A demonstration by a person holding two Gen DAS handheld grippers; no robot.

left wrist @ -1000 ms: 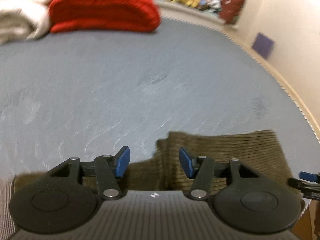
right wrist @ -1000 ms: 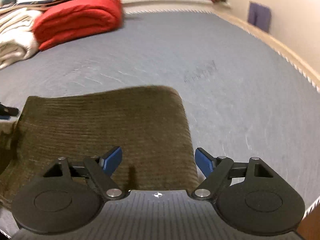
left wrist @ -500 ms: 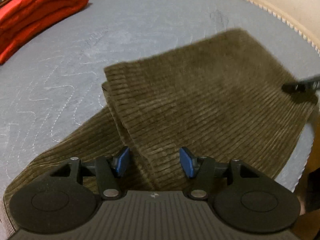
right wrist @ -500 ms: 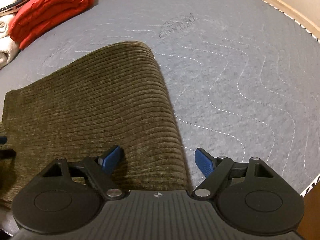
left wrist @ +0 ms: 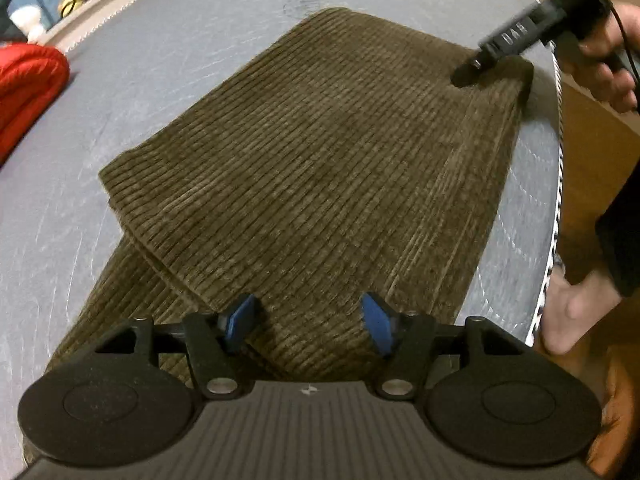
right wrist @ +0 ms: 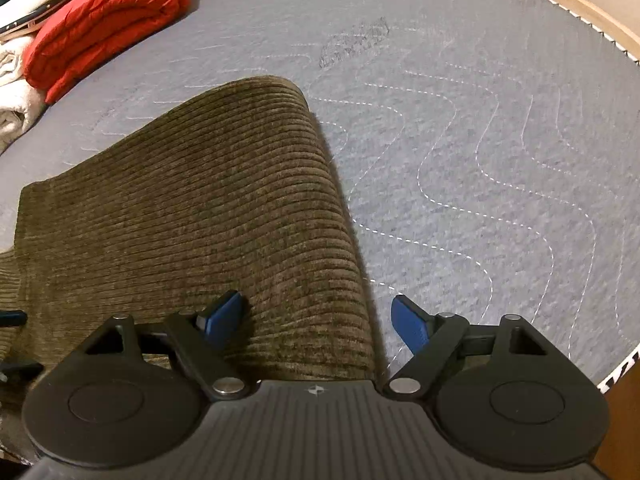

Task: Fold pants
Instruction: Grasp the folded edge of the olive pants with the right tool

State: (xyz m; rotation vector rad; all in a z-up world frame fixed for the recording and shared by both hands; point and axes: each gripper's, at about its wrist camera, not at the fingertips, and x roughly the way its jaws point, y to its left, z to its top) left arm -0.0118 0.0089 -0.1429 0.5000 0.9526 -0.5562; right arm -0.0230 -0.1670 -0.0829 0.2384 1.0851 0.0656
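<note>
Now: olive corduroy pants (left wrist: pixel 320 184) half-folded on grey mattress (right wrist: pixel 500 160), near red blanket (right wrist: pixel 108 20). Left gripper (left wrist: pixel 308 320) just widened, right gripper (right wrist: pixel 318 320) wide; both empty. Advice: pinch both layers, keep edges aligned.

Open grey mattress (right wrist: pixel 500 152) right of the pants (right wrist: pixel 192 220), all clear. Upper left blocked: red blanket (right wrist: pixel 104 20), white bedding (right wrist: pixel 12 92) beside it.
</note>
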